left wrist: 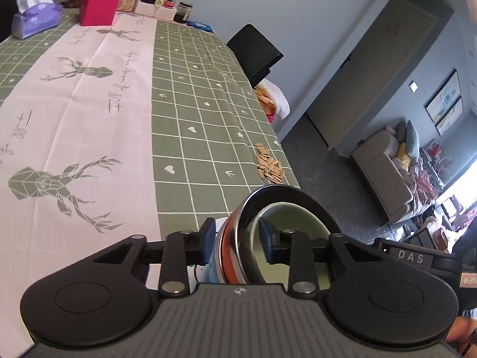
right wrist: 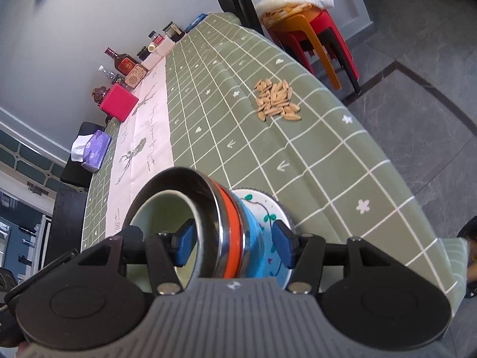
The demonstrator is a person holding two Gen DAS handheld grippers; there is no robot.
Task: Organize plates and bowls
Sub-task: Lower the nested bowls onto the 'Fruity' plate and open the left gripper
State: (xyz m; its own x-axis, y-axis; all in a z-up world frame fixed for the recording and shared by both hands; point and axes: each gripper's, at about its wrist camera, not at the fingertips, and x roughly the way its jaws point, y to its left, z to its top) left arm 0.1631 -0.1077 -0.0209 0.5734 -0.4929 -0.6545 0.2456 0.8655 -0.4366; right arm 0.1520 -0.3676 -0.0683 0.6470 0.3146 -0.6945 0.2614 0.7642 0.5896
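Scene: a dining table (right wrist: 313, 137) under a green checked cloth with a pale deer-print runner; both grippers meet at its near edge, at the corner beside the open floor

Task thing: a nested stack of bowls (right wrist: 208, 223) tipped on its side, mouths facing away from the floral plate (right wrist: 268, 208); a steel rim outermost, an orange band and a blue wall behind it, a pale green bowl (left wrist: 286, 226) innermost

Left gripper (left wrist: 238, 241): blue pads apart across the stack rim, one pad against the outer wall, the other inside the steel bowl; clamped on the rim as far as the view allows

Right gripper (right wrist: 235, 247): one pad inside the green bowl, the other by the plate's face; fingers spread wide and bracketing the stack, but actual contact cannot be told

Governing relation: the stack's axis runs crosswise to both sets of fingers, so each gripper straddles the wall edge-on, from opposite sides

Judged next step: the stack probably needs turning upright onto the plate; a slip could let the nested bowls slide apart

Bystanders: sunflower seeds (right wrist: 277, 100) heaped near the table's side edge, well apart from the stack; red box (left wrist: 98, 7) and tissue pack (left wrist: 35, 19) at the far end
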